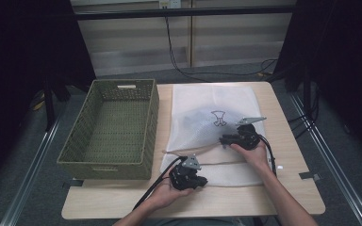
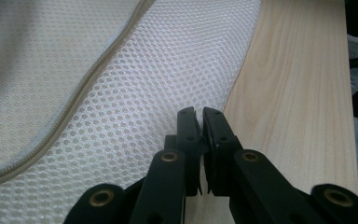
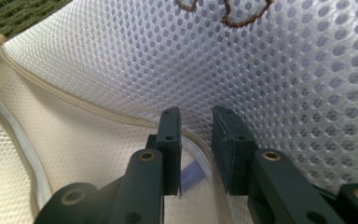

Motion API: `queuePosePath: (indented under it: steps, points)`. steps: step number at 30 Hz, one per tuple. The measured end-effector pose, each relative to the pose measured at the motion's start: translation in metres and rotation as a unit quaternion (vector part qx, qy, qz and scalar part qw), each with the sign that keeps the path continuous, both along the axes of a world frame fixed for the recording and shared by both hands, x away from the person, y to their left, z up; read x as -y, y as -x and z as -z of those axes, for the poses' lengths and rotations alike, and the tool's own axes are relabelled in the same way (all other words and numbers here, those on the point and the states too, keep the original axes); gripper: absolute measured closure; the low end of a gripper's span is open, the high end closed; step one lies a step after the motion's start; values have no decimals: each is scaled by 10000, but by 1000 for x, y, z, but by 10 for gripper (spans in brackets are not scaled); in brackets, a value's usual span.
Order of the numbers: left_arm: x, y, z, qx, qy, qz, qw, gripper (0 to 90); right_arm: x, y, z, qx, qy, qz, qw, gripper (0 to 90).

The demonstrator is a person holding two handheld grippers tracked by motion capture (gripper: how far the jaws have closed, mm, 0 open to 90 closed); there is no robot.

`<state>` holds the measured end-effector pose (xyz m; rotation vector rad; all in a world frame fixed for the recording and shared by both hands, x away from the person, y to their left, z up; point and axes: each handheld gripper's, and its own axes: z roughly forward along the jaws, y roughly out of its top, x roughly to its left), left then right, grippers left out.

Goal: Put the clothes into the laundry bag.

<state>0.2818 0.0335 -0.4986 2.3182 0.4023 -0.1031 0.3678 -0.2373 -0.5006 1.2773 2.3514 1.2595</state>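
Left gripper [image 2: 199, 114], perhaps pinching mesh bag [image 2: 135, 107].

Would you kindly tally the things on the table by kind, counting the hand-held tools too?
Green woven basket: 1
White mesh bag: 1
Tools: 2, left tool and right tool
Total: 4

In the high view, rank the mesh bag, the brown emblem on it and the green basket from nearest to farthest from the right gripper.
1. Mesh bag: directly under the right gripper.
2. Brown emblem: just beyond it, on the bag.
3. Green basket: well off to the left.
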Motion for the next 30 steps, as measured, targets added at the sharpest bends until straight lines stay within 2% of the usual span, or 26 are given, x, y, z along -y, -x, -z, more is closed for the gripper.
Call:
queuePosePath:
  steps: [1, 2, 3, 8, 9, 10, 12, 13, 19, 20, 21, 22, 23, 24, 26, 27, 28, 30]
  points:
    - [0, 0, 1, -24, 79, -39, 10000, 860, 0, 0, 1, -28, 10, 4, 10000, 732]
    - [0, 0, 0, -50, 1, -20, 10000, 859, 0, -1, 3, -19, 29, -32, 10000, 733]
    - [1, 0, 1, -42, 89, -48, 9999, 859, 0, 0, 4, -77, 32, -29, 10000, 733]
    - [0, 0, 0, 13, 11, -6, 10000, 860, -2, 0, 8, -55, 106, -45, 9999, 745]
    - [0, 0, -1, 11, -81, 26, 10000, 859, -2, 1, 9, -43, 121, -31, 9999, 755]
    - [0, 0, -1, 16, -85, 28, 10000, 859, -2, 2, 9, -37, 124, -2, 9999, 764]
    - [0, 0, 0, 12, 26, -6, 10000, 859, -2, 2, 10, -25, 125, 15, 9999, 801]
    - [0, 0, 0, 12, -32, 23, 10000, 859, -2, 3, 10, -15, 138, 38, 9999, 818]
    - [1, 1, 1, 73, 63, 3, 10000, 853, 0, 4, 10, 10, 61, 140, 9999, 893]
    - [0, 0, -1, 134, -74, 142, 9998, 850, -1, 4, 9, 9, 70, 136, 9999, 896]
    - [0, 0, -1, 123, -82, 132, 9998, 843, -1, 4, 9, 12, 75, 135, 9999, 899]
    - [1, 1, 0, 69, 51, 22, 10000, 840, -1, 4, 9, 9, 69, 136, 9999, 900]
    - [1, -1, 1, 27, 113, 88, 9999, 838, -1, 4, 8, -8, 27, 129, 9999, 900]
    - [1, -1, 0, -41, 68, 54, 10000, 828, 0, 5, 7, -4, 23, 130, 9999, 900]
    - [2, -1, 0, -49, 65, 4, 10000, 803, 1, 5, 5, -17, -24, 90, 10000, 900]
    - [2, -1, 1, -69, 187, 53, 9998, 777, 1, 6, 3, -9, -23, 85, 10000, 900]
    - [3, -1, 0, -86, 116, 42, 9999, 769, 1, 7, 1, -7, -37, 70, 10000, 900]
    - [3, -2, 0, -122, 129, 85, 9998, 756, 2, 8, -3, 43, -88, 53, 9999, 900]
